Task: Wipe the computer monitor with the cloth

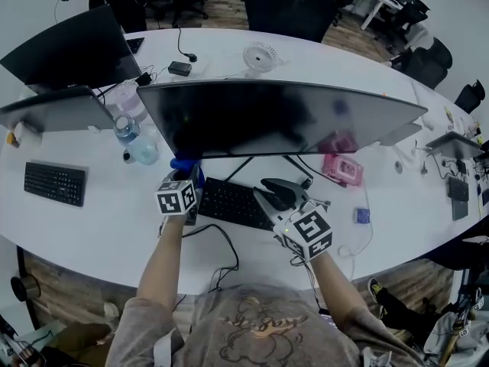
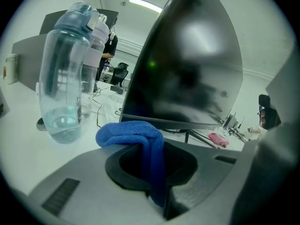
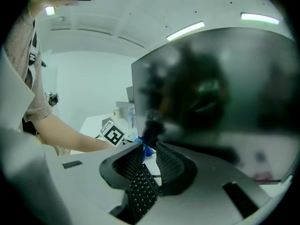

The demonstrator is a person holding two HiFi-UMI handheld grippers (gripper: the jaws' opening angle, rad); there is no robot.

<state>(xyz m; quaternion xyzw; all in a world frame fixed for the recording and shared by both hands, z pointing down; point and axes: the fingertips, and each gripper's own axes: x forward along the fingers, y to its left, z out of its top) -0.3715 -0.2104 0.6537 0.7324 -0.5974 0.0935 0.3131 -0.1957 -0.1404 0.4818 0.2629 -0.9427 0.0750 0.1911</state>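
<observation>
The wide dark computer monitor (image 1: 283,117) stands mid-table and fills much of both gripper views (image 2: 187,69) (image 3: 220,97). My left gripper (image 1: 186,179) is shut on a blue cloth (image 1: 185,164), which bunches out over its jaws (image 2: 133,131) just below the screen's lower left corner. In the left gripper view the gripper (image 2: 151,159) sits close in front of the screen's bottom edge. My right gripper (image 1: 276,192) hovers over the black keyboard (image 1: 229,202) under the monitor. Its jaws (image 3: 149,150) stand slightly apart with nothing between them; the keyboard (image 3: 140,191) shows through the gap.
Clear water bottles (image 1: 130,117) (image 2: 65,83) stand just left of the monitor. Farther left are a second keyboard (image 1: 53,183), a laptop (image 1: 57,112) and another screen (image 1: 72,48). A pink object (image 1: 341,168) lies right of the monitor stand, and a small fan (image 1: 262,56) behind it.
</observation>
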